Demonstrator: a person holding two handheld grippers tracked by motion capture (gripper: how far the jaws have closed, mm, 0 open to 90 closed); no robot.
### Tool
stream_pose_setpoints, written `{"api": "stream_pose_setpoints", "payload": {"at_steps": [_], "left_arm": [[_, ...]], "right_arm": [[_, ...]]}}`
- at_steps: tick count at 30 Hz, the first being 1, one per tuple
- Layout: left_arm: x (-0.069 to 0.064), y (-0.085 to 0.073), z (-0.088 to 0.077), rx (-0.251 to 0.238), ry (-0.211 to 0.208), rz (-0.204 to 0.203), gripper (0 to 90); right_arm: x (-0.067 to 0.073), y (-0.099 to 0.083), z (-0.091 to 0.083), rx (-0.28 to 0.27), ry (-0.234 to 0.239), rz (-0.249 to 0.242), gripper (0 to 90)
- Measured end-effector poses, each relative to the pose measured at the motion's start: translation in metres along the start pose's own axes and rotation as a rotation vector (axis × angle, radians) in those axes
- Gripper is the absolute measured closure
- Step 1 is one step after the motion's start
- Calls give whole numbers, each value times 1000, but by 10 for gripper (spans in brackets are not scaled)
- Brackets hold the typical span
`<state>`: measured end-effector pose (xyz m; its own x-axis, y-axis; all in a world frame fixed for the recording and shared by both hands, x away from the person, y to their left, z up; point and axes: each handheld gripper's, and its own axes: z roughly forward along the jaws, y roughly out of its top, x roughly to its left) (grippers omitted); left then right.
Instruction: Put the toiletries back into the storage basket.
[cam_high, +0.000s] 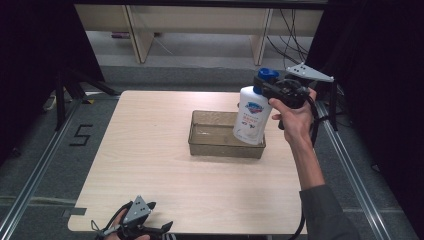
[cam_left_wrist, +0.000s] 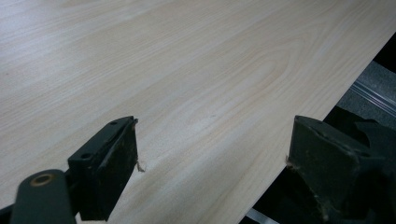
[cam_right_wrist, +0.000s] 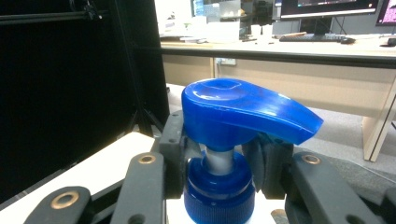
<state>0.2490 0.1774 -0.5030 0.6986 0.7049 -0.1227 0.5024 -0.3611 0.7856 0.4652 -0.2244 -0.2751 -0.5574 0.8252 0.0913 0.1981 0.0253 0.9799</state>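
a: right gripper (cam_high: 270, 90) clamped round the blue pump neck of the soap bottle (cam_high: 250, 120), right of centre, seemingly just above the tray (cam_high: 210, 142).
b: left gripper (cam_high: 150, 227) (bottom left) gapes over bare table (cam_high: 150, 165).

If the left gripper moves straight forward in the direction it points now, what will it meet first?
Probably nothing soon. The left gripper, jaws open, points low across the bare table along its near edge. The way looks free as far as its view reaches; if it dips, it meets the tabletop.
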Motion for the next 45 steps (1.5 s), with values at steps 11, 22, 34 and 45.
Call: {"api": "stream_pose_setpoints", "payload": {"at_steps": [11,22,34,45], "left_arm": [[3,1,1,-14,23,43,150],[0,-1,1,-3,1,-5,150],[0,-1,1,-6,2,-5,150],[1,-1,1,1,6,1,150]], "right_arm": [[-6,-11,4,15,-14,6,620],[-9,-23,5,39,-12,3,620],[-11,-31,7,59,-17,-8,620],[-14,-47,6,91,-21,4,620]]}}
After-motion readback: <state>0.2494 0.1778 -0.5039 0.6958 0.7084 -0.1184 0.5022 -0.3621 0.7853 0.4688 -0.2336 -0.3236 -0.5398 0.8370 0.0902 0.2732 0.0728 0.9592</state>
